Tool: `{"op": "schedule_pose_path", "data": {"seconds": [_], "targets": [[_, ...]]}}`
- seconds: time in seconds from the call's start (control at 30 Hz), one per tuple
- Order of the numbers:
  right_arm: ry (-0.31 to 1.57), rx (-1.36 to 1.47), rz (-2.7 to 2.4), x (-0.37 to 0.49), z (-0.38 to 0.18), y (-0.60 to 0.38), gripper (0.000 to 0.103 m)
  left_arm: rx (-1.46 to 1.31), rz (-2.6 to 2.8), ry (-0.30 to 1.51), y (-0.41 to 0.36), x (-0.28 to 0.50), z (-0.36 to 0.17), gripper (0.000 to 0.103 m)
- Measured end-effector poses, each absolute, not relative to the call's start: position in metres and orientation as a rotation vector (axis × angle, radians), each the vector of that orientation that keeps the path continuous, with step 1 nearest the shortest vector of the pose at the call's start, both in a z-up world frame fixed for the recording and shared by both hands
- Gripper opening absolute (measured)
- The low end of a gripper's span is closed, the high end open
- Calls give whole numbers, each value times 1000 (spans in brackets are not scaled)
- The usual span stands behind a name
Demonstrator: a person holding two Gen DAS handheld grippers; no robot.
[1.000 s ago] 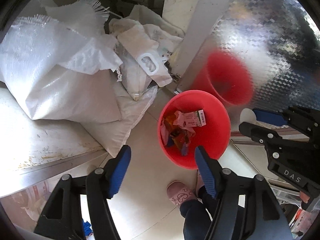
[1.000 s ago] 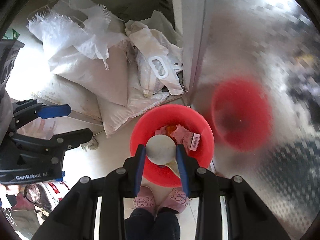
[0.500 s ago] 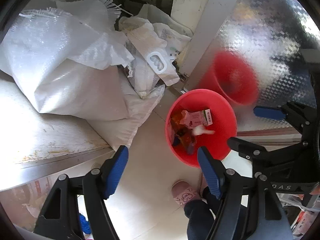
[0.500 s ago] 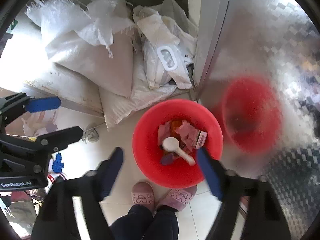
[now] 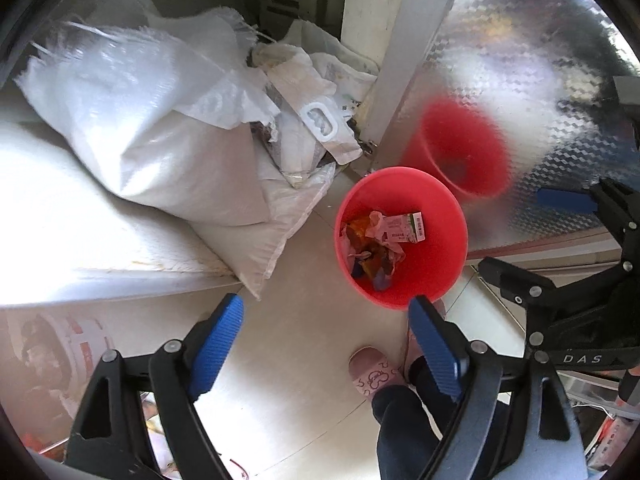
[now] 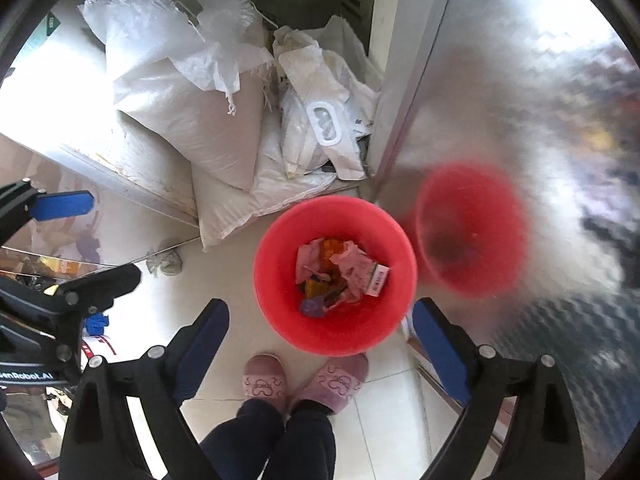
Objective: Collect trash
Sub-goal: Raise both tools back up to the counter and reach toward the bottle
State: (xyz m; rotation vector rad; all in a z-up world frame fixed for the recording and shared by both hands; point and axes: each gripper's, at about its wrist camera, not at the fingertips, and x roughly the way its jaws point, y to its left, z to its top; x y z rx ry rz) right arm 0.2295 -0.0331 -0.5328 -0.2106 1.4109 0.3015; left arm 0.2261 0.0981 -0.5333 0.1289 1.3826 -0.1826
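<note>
Above the red bin (image 6: 335, 272): right gripper (image 6: 320, 320) and left gripper (image 5: 326, 328), both spread wide, holding nothing.
Wrappers (image 6: 340, 276) lie inside the bin on the floor; advisable to lift clear before seeking further trash.

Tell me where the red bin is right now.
The red bin stands on the tiled floor, centre of the right wrist view, just ahead of the person's pink slippers, with the white sacks behind-left and the shiny metal panel to its right.
</note>
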Motion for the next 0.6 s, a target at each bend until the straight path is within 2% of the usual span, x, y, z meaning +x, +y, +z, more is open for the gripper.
{"op": "schedule_pose_path", "data": {"seconds": [0.17, 0.33, 0.6], "targets": [[1404, -212, 273, 222, -498, -35, 93, 141, -129, 1347, 97, 213, -494, 87], [1386, -202, 236, 214, -452, -36, 100, 78, -99, 1330, 103, 203, -448, 87], [1328, -203, 199, 201, -358, -39, 102, 55, -98, 1268, 100, 188, -356, 88]]}}
